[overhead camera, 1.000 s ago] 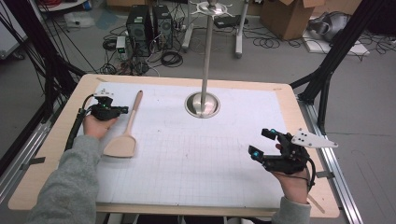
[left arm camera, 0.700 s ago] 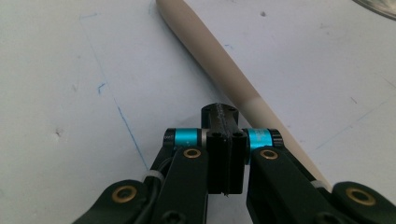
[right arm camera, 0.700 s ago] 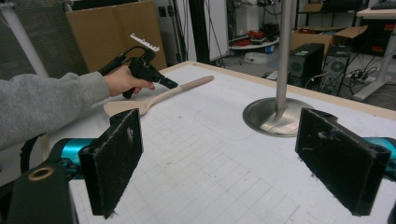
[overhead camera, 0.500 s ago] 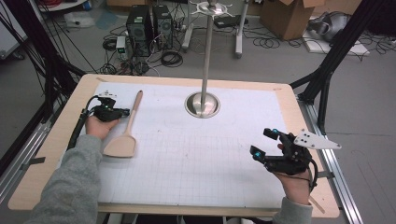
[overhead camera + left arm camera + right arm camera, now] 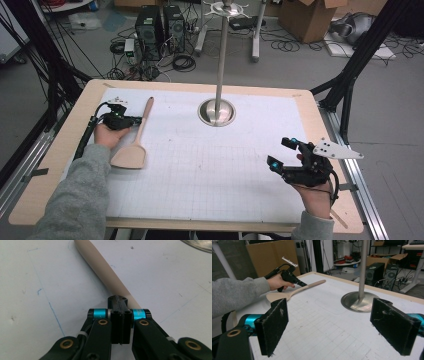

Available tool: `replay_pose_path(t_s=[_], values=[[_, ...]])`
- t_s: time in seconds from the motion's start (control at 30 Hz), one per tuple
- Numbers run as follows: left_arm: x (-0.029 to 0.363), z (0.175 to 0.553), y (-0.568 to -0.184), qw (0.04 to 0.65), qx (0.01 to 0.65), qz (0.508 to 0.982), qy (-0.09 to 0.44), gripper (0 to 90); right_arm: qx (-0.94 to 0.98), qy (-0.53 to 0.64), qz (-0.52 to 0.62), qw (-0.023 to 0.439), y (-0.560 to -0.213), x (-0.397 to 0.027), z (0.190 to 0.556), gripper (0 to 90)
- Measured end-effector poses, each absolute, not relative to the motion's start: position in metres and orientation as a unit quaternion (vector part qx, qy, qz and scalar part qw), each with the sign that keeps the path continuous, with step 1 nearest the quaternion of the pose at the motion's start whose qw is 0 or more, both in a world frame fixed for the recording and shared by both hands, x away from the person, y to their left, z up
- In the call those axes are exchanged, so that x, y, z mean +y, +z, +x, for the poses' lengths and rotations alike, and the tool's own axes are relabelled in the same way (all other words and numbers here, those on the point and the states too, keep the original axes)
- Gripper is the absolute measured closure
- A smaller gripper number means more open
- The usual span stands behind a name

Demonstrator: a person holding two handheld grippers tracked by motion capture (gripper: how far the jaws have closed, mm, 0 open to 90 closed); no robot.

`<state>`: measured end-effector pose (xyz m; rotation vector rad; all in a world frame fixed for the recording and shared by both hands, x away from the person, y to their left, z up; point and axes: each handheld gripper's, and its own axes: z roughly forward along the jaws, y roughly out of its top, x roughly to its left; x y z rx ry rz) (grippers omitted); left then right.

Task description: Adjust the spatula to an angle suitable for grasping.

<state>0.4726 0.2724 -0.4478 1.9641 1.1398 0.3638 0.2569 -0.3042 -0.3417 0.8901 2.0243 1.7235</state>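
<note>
The left gripper's (image 5: 121,322) fingers (image 5: 117,326) were fully closed, tips touching the pale wooden spatula's (image 5: 135,137) round handle without clasping it. The right gripper (image 5: 339,327) gaped wide, empty. A push could have rolled the handle away.

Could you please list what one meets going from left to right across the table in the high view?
Black left hand-held gripper → pale wooden spatula → round silver metal stand base → black right hand-held gripper with its grey three-cornered plate.

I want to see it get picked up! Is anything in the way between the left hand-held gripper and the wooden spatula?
No, nothing is in the way. The left hand-held gripper is shut, with its tip right at the handle of the wooden spatula, which lies flat on the white mat.
</note>
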Motion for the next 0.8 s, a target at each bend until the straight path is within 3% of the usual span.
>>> replay_pose_path(t_s=[0.8], values=[[0.237,0.478,-0.439,0.379,0.404,0.824,0.119,89.8,0.712,0.604,0.316,0.166,-0.343,-0.306,0.255,14.0]])
